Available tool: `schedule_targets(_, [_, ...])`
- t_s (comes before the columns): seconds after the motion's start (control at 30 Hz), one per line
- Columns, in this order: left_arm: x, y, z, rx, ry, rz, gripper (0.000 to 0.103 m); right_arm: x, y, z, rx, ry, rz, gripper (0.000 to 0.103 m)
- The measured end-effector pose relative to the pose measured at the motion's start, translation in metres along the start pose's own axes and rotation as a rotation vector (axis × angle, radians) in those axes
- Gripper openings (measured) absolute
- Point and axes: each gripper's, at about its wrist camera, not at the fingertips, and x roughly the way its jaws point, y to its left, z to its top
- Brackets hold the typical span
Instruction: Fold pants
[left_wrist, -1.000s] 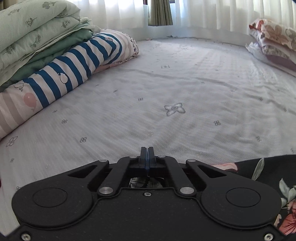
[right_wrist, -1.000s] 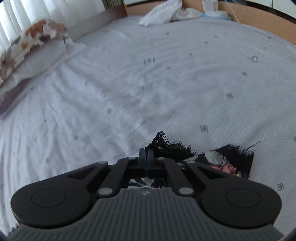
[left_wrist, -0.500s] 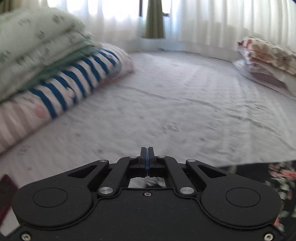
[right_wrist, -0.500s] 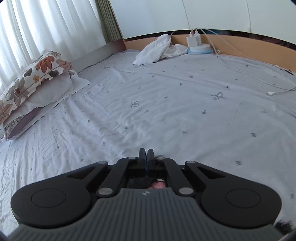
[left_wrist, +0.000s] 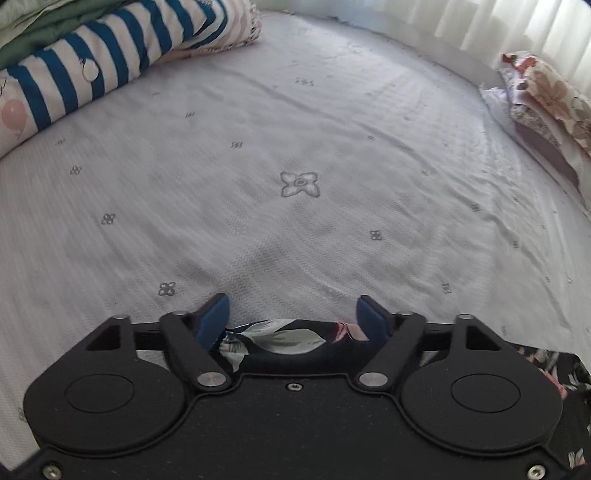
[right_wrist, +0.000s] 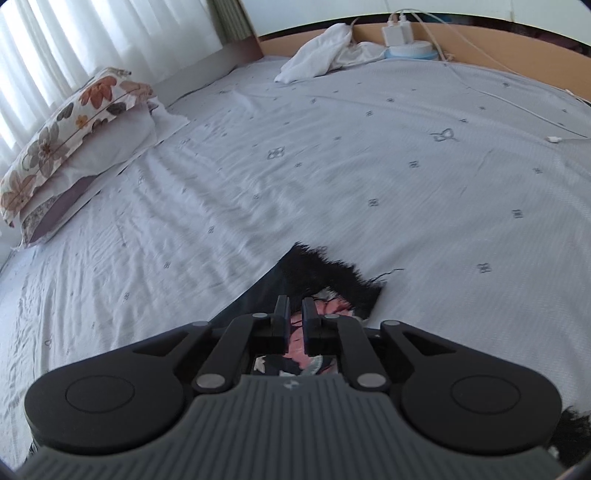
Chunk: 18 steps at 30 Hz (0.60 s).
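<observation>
Left tongs (left_wrist: 293, 314) gape wide over the floral pants (left_wrist: 280, 338); right tongs (right_wrist: 294, 314) stand narrowly parted, so dragging fabric could undo the fold

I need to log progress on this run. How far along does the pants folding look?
Done: the floral pants lie on the bed sheet, their frayed black hem laid down ahead. In hand: nothing firmly. The left gripper is wide open over the cloth; the right gripper is slightly parted. Left: how many folds remain cannot be judged; most fabric is hidden.

Bed (left_wrist: 295, 155) w/ pants (right_wrist: 325, 269), pillows (right_wrist: 74, 140), quilts (left_wrist: 110, 55).
</observation>
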Motion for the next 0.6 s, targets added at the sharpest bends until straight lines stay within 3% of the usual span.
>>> schedule_targets(0.03, [0.006,-0.001,0.000,-0.002,0.013,0.014,0.085,0.004,0.004,-0.001,-0.007,0.007,0.003,0.026])
schedule_targets(0.07, [0.012,-0.003,-0.001,0.010,0.024,0.022,0.090,0.009,0.008,-0.003,-0.013,0.015,0.010,0.045])
schedule_targets(0.13, [0.016,-0.011,-0.007,0.092,0.029,0.040,0.097,0.016,0.014,-0.005,-0.022,0.027,0.034,0.054])
schedule_targets(0.2, [0.017,-0.026,-0.017,0.203,0.025,0.091,0.095,0.023,0.019,-0.007,-0.030,0.031,0.039,0.056])
schedule_targets(0.23, [0.015,-0.028,-0.021,0.223,0.008,0.097,0.087,0.027,0.021,-0.008,-0.033,0.035,0.036,0.058])
schedule_targets(0.27, [0.012,-0.027,-0.023,0.211,-0.006,0.081,0.067,0.031,0.022,-0.009,-0.036,0.039,0.033,0.059])
schedule_targets(0.3, [0.008,-0.027,-0.023,0.194,-0.022,0.068,0.054,0.035,0.023,-0.010,-0.037,0.044,0.030,0.059])
schedule_targets(0.33, [0.004,-0.026,-0.023,0.185,-0.033,0.063,0.018,0.038,0.024,-0.011,-0.036,0.050,0.029,0.059])
schedule_targets(0.37, [-0.001,-0.026,-0.022,0.176,-0.026,0.050,0.003,0.041,0.025,-0.012,-0.035,0.056,0.029,0.059])
schedule_targets(0.43, [-0.008,-0.026,-0.022,0.181,-0.027,0.044,0.002,0.044,0.025,-0.013,-0.036,0.063,0.033,0.060])
schedule_targets(0.6, [-0.039,-0.029,-0.026,0.208,-0.139,-0.012,0.002,0.048,0.024,-0.013,-0.045,0.065,0.034,0.070])
